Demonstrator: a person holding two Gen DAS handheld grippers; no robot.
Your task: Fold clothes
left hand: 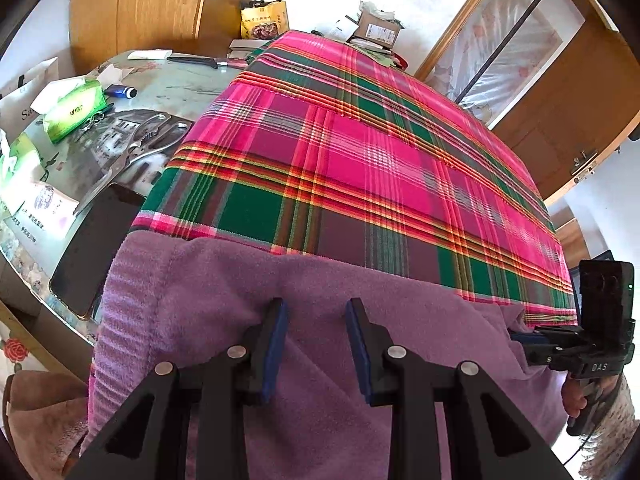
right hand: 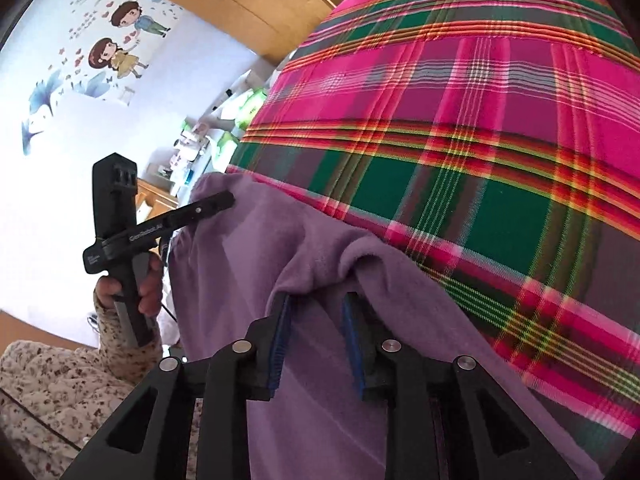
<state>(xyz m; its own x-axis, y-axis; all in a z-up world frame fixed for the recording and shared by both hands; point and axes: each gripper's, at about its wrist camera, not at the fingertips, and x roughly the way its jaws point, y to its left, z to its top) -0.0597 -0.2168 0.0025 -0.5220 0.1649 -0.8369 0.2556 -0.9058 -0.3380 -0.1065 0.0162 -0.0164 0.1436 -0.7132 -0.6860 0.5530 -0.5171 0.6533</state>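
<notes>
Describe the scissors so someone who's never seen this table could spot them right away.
Start at the pink plaid cloth covering most of the table. Look just off its left edge, on the bare printed tabletop. The scissors lie there above a dark phone: the only shiny metal thing among paper packets.

A lived-in home: cartoon children stickers (right hand: 120,36) on the pale wall, wooden wardrobe doors (left hand: 140,4), and a counter (left hand: 180,84) cluttered with a green tissue pack (left hand: 74,110), steel scissors (left hand: 148,142), black phone (left hand: 94,248).

Garment (left hand: 320,360) on near edge of cloth (left hand: 360,152); phone (left hand: 96,248) left.
</notes>
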